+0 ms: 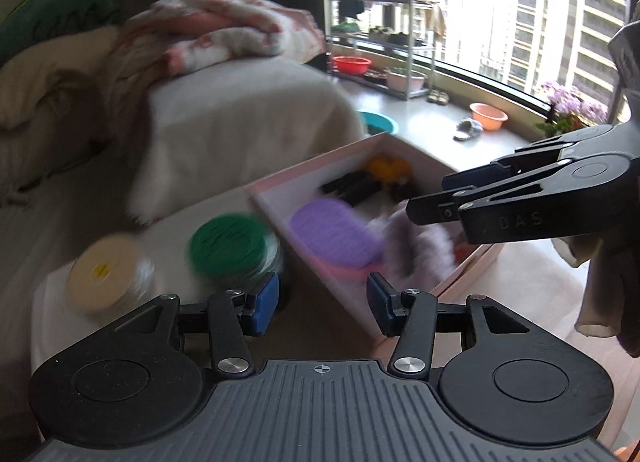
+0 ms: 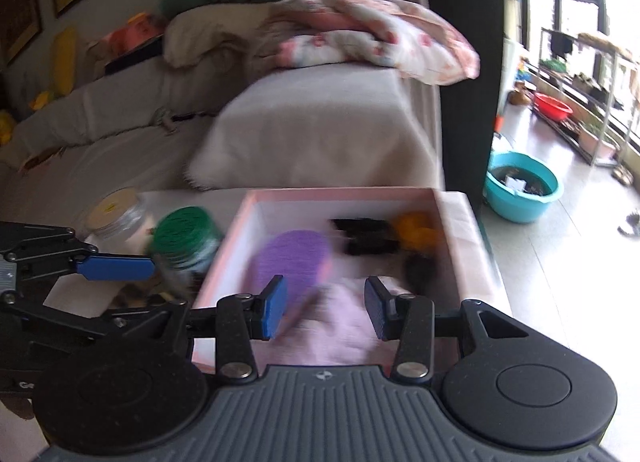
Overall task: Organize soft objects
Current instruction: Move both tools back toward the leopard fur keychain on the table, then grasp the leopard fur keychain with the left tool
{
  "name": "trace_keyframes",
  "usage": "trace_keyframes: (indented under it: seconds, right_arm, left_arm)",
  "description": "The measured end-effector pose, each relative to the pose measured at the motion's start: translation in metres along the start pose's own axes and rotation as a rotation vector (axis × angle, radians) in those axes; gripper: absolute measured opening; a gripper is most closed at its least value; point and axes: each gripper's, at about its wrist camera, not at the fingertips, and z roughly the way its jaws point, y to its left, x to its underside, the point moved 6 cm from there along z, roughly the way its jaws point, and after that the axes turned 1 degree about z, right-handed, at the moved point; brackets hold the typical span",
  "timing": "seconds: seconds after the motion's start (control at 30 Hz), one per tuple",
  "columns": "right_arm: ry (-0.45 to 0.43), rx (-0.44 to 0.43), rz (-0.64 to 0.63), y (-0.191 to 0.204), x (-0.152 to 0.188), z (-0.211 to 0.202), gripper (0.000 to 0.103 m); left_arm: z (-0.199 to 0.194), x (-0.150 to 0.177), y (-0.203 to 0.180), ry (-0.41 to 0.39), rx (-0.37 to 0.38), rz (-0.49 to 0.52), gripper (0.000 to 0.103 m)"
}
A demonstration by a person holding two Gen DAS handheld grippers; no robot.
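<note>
Both grippers hang over a shallow pink cardboard box (image 2: 344, 194) that sits on a white tabletop (image 2: 168, 198) in front of a bed. The left gripper (image 1: 322, 304) has its fingers partly spread with nothing between them; its view looks down on the near left wall of the box and two jars just left of it, a green-lidded clear jar (image 1: 230, 244) and a cream-lidded clear jar (image 1: 106, 274). The right gripper (image 2: 325, 308) also has its fingers half apart and empty, poised above a pale pink fuzzy cloth (image 2: 348, 326) lying in the near part of the box.

Beside that cloth lies a flat purple oval pad (image 2: 292, 258); farther in are black items (image 2: 366, 240) and an orange soft thing (image 2: 416, 232), all blurred.

The step in hand looks like picking the cloth. To do it well, the right gripper should come down squarely over a raised fold, pinch deep enough to catch several layers, and lift straight up so the purple pad is not dragged. The left gripper should keep clear of the jars and could steady the box wall.
</note>
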Motion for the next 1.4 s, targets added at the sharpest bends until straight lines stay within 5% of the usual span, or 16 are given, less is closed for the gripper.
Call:
trace_keyframes:
  seconds: [0.43, 0.83, 1.17, 1.27, 1.4]
  right_arm:
    - [-0.018, -0.050, -0.194, 0.113, 0.027, 0.022, 0.043]
    - [0.099, -0.100, -0.216, 0.136, 0.083, 0.051, 0.044]
    - [0.093, -0.133, -0.174, 0.122, 0.107, 0.042, 0.049]
    - [0.060, -0.140, -0.196, 0.118, 0.114, 0.038, 0.052]
    - [0.020, -0.142, -0.249, 0.125, 0.121, 0.035, 0.063]
  left_arm:
    - [-0.028, 0.077, 0.079, -0.002, -0.059, -0.176, 0.054]
    - [-0.061, 0.133, 0.120, -0.065, -0.006, -0.397, 0.054]
    - [-0.043, 0.126, 0.081, -0.007, 0.098, -0.272, 0.053]
    - [-0.035, 0.130, 0.063, 0.036, 0.070, -0.187, 0.054]
    - [-0.028, 0.134, 0.065, 0.058, 0.023, -0.191, 0.054]
